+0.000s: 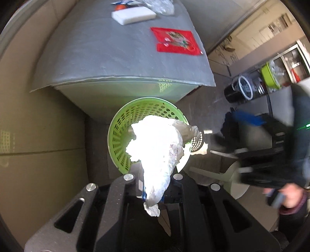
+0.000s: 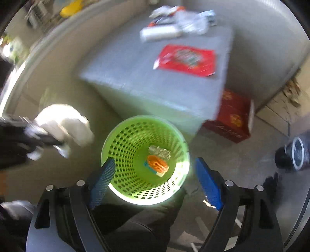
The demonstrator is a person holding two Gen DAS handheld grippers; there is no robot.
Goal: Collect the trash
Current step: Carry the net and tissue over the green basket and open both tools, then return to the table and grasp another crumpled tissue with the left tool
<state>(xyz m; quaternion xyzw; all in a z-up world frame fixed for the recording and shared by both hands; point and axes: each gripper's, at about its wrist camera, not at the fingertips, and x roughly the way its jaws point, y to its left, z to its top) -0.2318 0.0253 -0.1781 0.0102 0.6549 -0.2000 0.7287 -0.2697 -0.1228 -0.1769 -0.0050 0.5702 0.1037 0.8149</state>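
Note:
My left gripper is shut on a crumpled white paper and holds it above the green perforated bin on the floor. In the right wrist view the same paper hangs left of the bin, with the left gripper on it. My right gripper is open and empty just above the bin's near rim. An orange wrapper and a silver wrapper lie in the bin. A red packet lies on the grey table.
The grey table also holds a white block and clear plastic at its far end. A red box stands on the floor beside the table. A black pot sits at the right.

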